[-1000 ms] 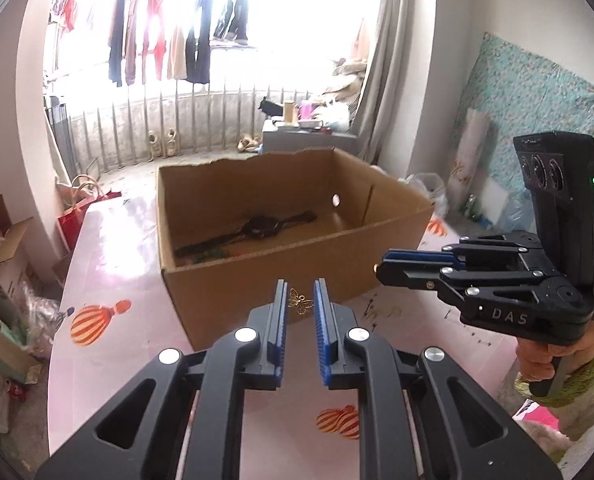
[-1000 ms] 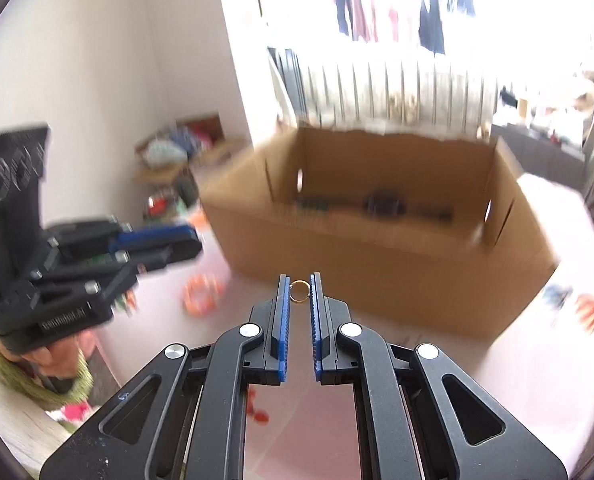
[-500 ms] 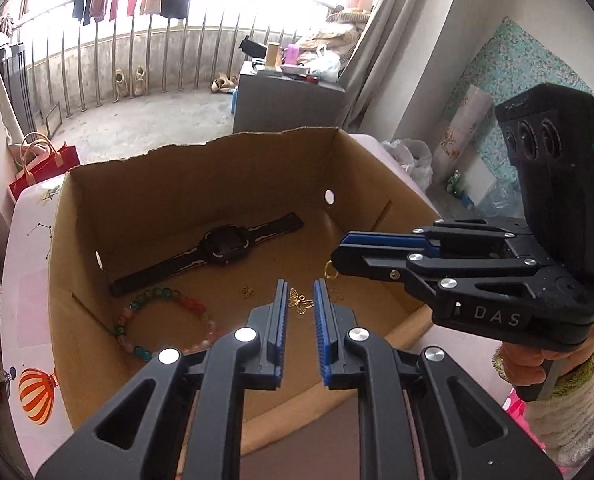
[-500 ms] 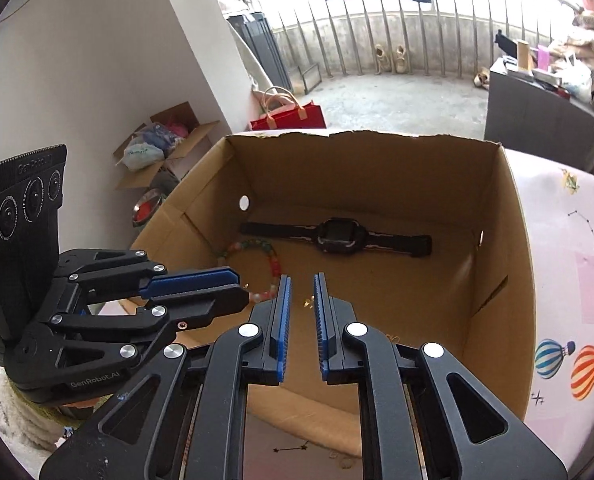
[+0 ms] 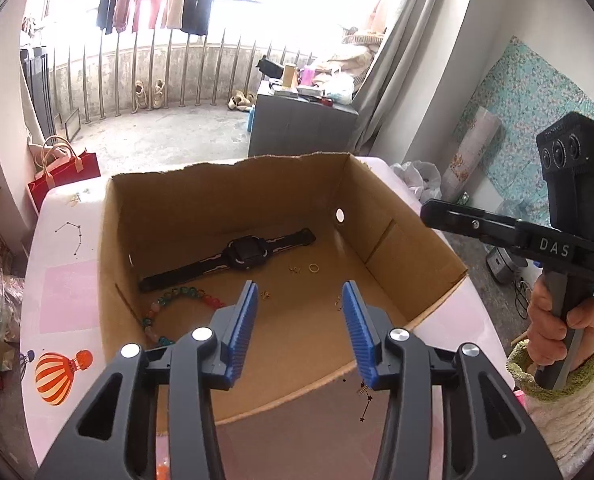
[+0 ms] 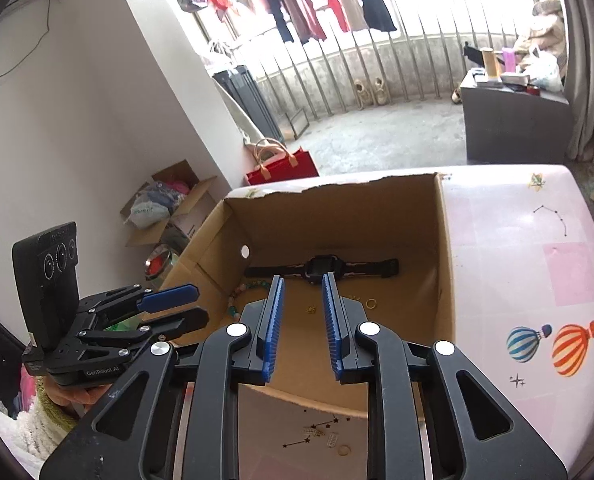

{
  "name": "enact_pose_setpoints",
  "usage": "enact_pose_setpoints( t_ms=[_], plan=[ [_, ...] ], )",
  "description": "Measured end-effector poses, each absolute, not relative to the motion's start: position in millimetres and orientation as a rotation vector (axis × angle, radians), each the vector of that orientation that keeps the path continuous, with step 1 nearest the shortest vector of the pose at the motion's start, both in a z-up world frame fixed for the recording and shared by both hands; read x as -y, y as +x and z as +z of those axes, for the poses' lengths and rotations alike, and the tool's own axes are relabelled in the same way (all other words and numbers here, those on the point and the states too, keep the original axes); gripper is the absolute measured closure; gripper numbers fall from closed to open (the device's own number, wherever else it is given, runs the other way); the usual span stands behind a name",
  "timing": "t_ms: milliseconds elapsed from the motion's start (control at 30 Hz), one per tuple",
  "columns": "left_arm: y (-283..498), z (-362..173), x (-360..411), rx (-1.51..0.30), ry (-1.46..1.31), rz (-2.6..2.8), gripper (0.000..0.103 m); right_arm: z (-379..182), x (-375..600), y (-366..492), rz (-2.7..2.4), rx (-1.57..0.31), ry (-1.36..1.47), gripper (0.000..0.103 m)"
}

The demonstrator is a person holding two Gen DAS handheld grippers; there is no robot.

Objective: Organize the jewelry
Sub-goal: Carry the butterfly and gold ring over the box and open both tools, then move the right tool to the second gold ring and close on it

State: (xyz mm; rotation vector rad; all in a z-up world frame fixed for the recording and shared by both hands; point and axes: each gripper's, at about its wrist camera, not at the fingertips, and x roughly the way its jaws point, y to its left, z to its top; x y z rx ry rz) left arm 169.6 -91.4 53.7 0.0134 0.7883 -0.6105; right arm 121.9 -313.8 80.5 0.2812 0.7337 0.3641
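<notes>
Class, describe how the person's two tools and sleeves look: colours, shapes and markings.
Both tools are black, jointed frames with silver rivets and ribbed blue pads. The right tool reads "DAS"; the left tool reads "GenRobot.AI". Each carries a three-lens black block. Sleeves are fluffy white with green cuffs.

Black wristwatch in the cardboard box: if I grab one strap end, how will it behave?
The black wristwatch lies flat with both straps spread, so they are probably flexible and would droop. The thick case in the middle likely pulls it down, so an end grip may swing. Gripping the case seems steadier.
</notes>
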Motion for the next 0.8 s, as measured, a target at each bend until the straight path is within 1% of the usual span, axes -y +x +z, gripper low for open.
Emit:
enact_pose_setpoints(
  t_ms=[167,200,233,267,333,433,567,700,800],
  plan=[
    [124,64,66,-0.704,0.022,-0.585,0.044,94,324,65,0.363,-0.642,0.309,0.074],
    [115,64,62,-0.695,0.027,-0.582,0.040,92,323,52,0.364,-0.632,0.311,0.073],
    [106,62,58,-0.694,0.032,-0.578,0.035,89,321,41,0.364,-0.628,0.313,0.073],
    [96,57,56,-0.701,0.039,-0.574,0.033,85,318,30,0.362,-0.628,0.313,0.072],
    [79,43,56,-0.736,0.066,-0.585,0.025,68,309,12,0.348,-0.653,0.305,0.072],
    [65,10,63,-0.815,0.128,-0.565,0.022,33,293,0,0.292,-0.742,0.285,0.072],
    [63,-36,76,-0.928,0.178,-0.497,0.021,-18,285,5,0.234,-0.884,0.325,0.071],
    [69,-64,85,-0.971,0.233,-0.432,0.021,-33,284,14,0.192,-0.903,0.326,0.075],
    [67,-70,84,-0.946,0.258,-0.412,0.015,-34,282,22,0.166,-0.893,0.276,0.075]
  ],
)
